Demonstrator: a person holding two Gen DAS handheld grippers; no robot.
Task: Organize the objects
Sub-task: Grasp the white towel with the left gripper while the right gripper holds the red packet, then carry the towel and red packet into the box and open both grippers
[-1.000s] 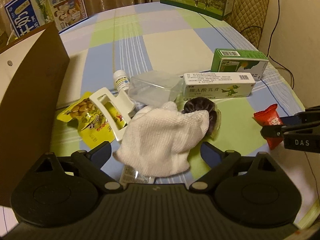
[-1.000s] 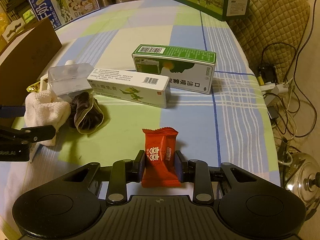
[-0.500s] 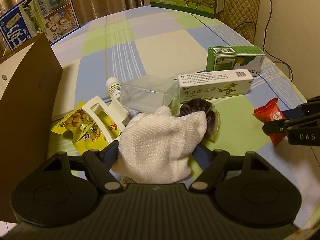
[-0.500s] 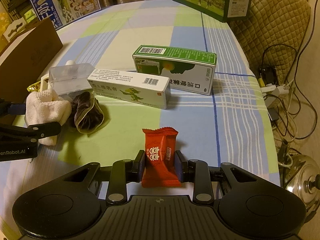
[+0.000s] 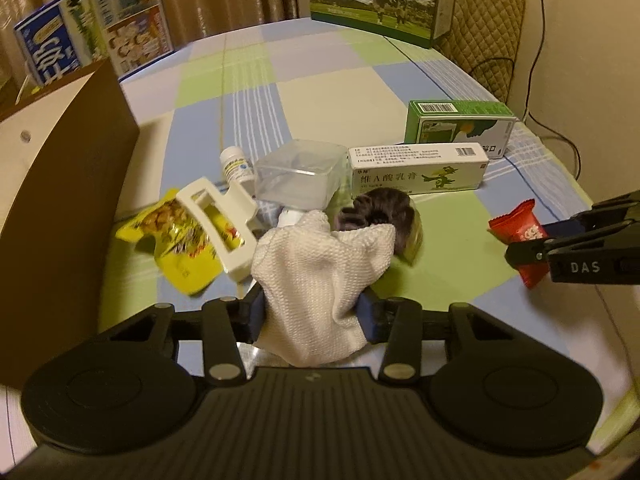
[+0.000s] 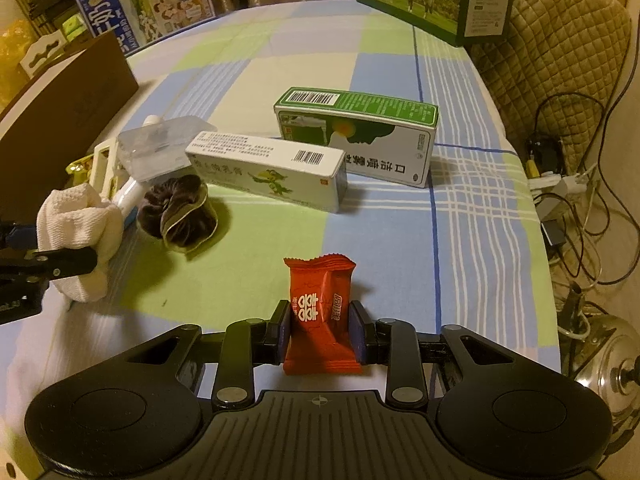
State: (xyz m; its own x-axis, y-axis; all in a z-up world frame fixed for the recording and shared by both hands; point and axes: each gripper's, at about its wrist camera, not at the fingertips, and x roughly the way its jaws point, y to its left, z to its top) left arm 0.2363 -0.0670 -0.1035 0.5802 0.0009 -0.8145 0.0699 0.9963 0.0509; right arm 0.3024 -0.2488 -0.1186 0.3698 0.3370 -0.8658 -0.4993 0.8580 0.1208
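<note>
From the left wrist camera, the left gripper [image 5: 314, 314] has just been closing, and its blue pads now pinch the near end of a white cloth [image 5: 320, 280], which bunches between them and drapes forward over the checked tablecloth [image 5: 320, 96]. Touching the far edge of the cloth lies a dark scrunchie [image 5: 384, 210]; to its left a white hair clip [image 5: 220, 220] rests on a yellow snack packet [image 5: 176, 244], with a small white bottle [image 5: 237, 165] and a clear plastic box [image 5: 300, 178] just behind. Beyond the scrunchie a long white carton [image 5: 416, 172] lies flat, and a green carton [image 5: 458, 126] stands just behind it. A brown box wall [image 5: 60, 184] rises at the left edge, and the right gripper [image 5: 532, 254] reaches in from the right, holding a red candy wrapper [image 5: 520, 228]. From the right wrist camera, the right gripper [image 6: 320, 332] is clenched on the red candy wrapper [image 6: 320, 312], which stands upright between its pads above the tablecloth [image 6: 400, 248]. Further off, the white carton [image 6: 268, 168] and green carton [image 6: 360, 132] lie side by side, the scrunchie [image 6: 178, 210] sits to the left of them, and at the far left the white cloth [image 6: 80, 228] is squeezed in the left gripper [image 6: 60, 262]
</note>
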